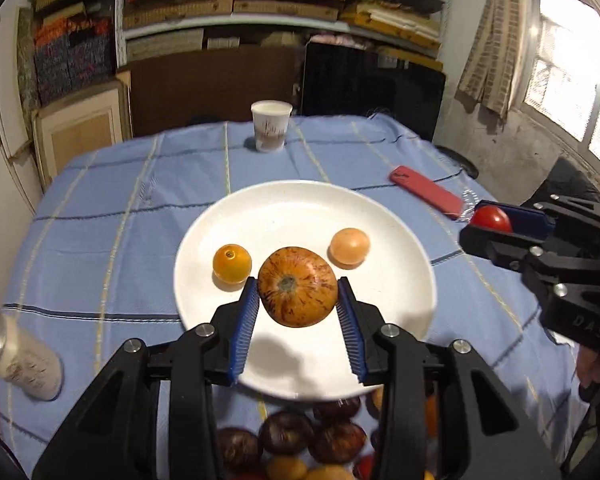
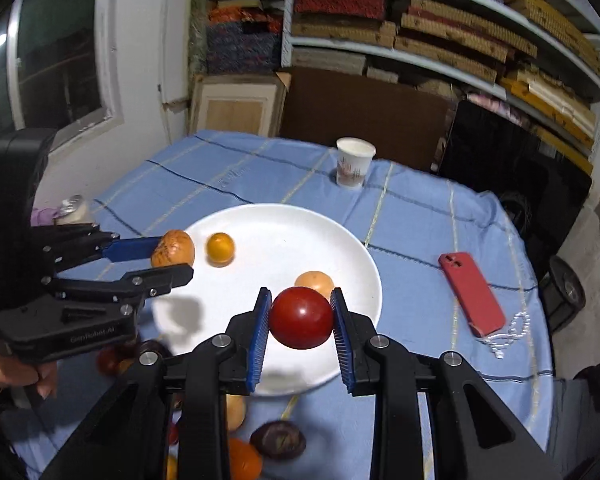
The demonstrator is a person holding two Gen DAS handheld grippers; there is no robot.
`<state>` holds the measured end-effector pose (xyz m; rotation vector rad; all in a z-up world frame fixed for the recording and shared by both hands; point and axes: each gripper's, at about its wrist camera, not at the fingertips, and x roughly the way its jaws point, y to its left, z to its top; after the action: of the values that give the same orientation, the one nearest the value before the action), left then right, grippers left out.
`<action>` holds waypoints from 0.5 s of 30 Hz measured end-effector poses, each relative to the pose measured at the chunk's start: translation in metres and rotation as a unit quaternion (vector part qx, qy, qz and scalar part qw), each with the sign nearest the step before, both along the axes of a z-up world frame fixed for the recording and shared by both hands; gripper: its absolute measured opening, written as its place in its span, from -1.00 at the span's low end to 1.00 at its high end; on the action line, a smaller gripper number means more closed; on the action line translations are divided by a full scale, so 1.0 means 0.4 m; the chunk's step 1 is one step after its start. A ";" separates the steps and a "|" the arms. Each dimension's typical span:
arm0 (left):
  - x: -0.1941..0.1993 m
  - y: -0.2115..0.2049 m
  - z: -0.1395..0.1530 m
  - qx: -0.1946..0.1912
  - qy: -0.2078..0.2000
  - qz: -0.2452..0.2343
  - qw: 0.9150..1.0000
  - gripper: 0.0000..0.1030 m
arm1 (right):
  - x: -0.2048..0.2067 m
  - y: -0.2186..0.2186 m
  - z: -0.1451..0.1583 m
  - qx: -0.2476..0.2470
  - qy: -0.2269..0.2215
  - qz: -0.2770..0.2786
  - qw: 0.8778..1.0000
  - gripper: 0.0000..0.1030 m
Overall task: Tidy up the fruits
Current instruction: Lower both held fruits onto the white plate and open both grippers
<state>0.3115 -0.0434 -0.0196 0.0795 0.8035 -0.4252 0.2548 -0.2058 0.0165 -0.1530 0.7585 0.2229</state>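
Observation:
My left gripper is shut on an orange, brown-streaked fruit, held above the near part of a white plate. On the plate lie a small yellow-orange fruit and a pale peach-coloured fruit. My right gripper is shut on a red tomato over the plate's right near side; the pale fruit shows just behind it. The left gripper with its streaked fruit enters from the left. Several dark, orange and yellow fruits lie on the cloth in front of the plate.
A blue checked cloth covers the table. A paper cup stands at the far side, a red phone with a white cord lies right of the plate, and a white jar lies at the left edge. Shelves of stacked fabric fill the back wall.

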 end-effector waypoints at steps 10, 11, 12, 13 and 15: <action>0.138 -0.044 -0.124 0.039 0.035 0.014 0.999 -0.17 | 0.154 -0.003 -0.187 -0.022 0.055 -0.026 0.998 -0.40; 0.140 -0.042 -0.122 0.042 0.031 0.017 0.998 0.20 | 0.156 -0.003 -0.189 -0.025 0.054 -0.026 0.998 -0.29; 0.135 -0.038 -0.113 0.041 0.022 0.021 0.999 0.54 | 0.152 -0.005 -0.186 -0.028 0.048 -0.030 0.998 -0.16; 0.127 -0.034 -0.102 0.040 0.013 0.024 0.999 0.63 | 0.143 -0.007 -0.177 -0.032 0.035 -0.036 0.998 0.03; 0.098 -0.026 -0.065 0.041 -0.010 0.025 0.999 0.78 | 0.127 -0.014 -0.157 -0.029 0.025 -0.037 0.999 0.05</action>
<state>0.3507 -0.0538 -0.0454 0.1395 0.8014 -0.3442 0.3055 -0.2114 -0.0463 -0.1736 0.8184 0.1341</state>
